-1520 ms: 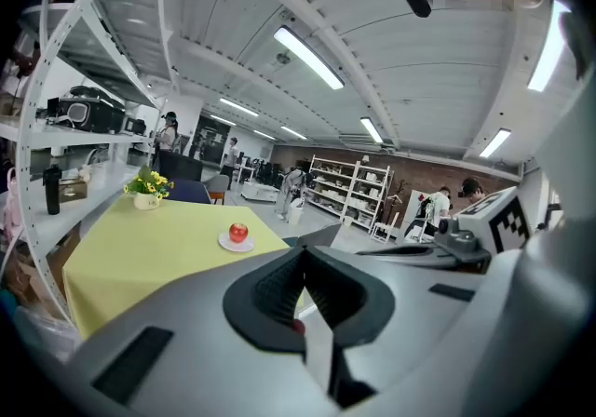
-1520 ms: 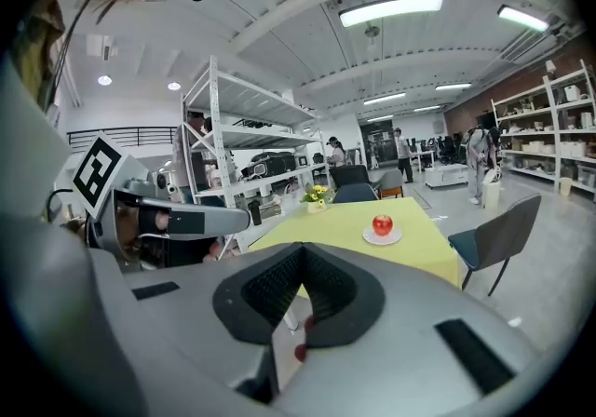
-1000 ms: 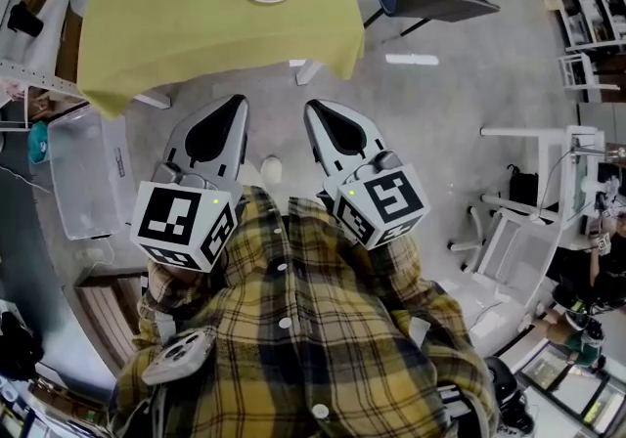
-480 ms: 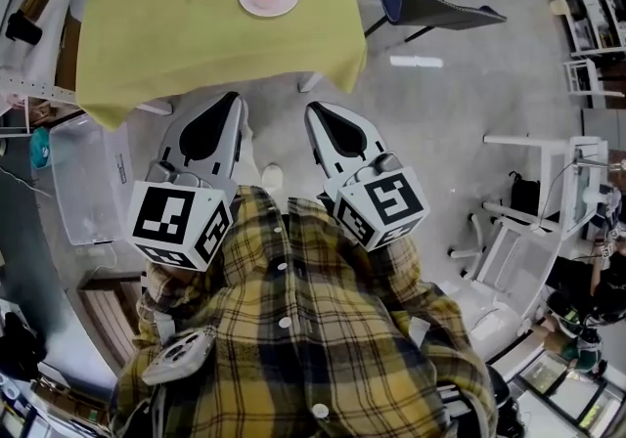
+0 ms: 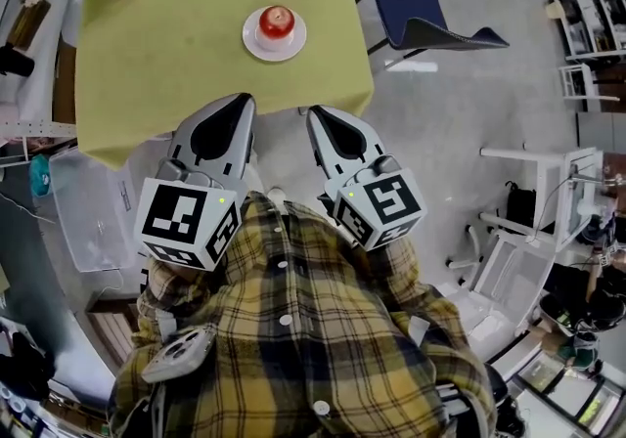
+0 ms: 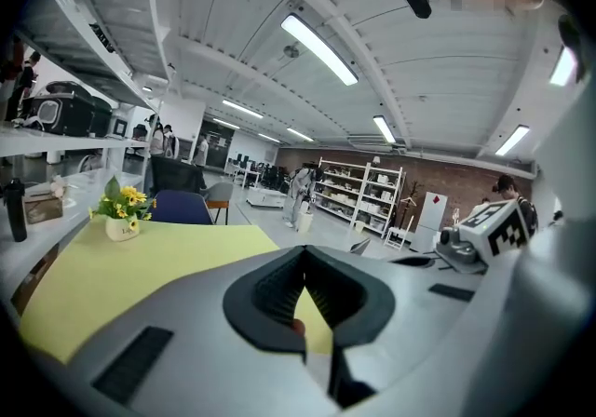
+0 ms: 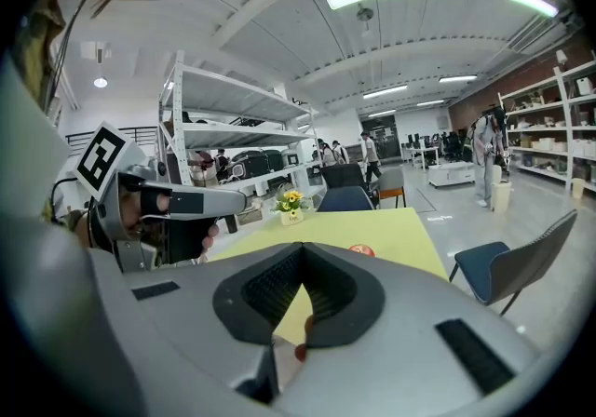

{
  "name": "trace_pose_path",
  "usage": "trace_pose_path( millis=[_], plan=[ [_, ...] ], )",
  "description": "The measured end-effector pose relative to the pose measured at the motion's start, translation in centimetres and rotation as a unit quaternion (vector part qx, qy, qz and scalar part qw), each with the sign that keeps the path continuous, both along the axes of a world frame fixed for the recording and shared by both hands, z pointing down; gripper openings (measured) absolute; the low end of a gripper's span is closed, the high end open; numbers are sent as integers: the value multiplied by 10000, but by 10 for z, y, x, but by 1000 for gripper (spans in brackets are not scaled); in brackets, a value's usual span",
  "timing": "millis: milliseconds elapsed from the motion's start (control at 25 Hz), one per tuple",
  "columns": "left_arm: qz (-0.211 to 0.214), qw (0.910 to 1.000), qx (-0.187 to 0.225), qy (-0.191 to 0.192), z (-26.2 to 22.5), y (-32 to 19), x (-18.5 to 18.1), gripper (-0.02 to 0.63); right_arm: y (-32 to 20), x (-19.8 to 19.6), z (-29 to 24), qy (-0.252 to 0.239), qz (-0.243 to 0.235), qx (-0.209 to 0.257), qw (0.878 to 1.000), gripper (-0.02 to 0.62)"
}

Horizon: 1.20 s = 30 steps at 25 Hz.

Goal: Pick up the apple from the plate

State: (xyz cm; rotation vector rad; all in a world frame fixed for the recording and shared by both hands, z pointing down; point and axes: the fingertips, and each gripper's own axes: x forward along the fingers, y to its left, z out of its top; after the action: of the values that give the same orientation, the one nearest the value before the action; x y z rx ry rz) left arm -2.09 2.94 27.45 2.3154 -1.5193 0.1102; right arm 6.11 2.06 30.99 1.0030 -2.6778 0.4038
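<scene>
head view: the apple (image 5: pixel 277 21) sits on its white plate (image 5: pixel 251 44) on the yellow-green table (image 5: pixel 166 74), untouched. left gripper (image 5: pixel 242 104) and right gripper (image 5: pixel 316 116) hang near the table's front edge, well apart from the apple.

left gripper view: jaws pressed together, nothing in them.

right gripper view: same deal, together and empty, apple out ahead.

so imo nothing's done yet. reaching in, opening and grabbing are all left.
</scene>
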Motion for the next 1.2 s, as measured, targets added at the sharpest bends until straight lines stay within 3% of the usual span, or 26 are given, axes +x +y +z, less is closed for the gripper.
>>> trace_pose_path(
  millis=[640,920,1200],
  plan=[
    [853,9962,-200,-10,13,-152,-56,6,-146,-57,0,189,775,-53,9968,-3],
    [917,9953,-316,-79,19,-177,-69,6,-172,-56,4,282,1108,-235,9932,-4],
    [858,9958,-283,-145,15,-185,-59,6,-181,-46,2,280,985,-198,9945,-3]
  ],
)
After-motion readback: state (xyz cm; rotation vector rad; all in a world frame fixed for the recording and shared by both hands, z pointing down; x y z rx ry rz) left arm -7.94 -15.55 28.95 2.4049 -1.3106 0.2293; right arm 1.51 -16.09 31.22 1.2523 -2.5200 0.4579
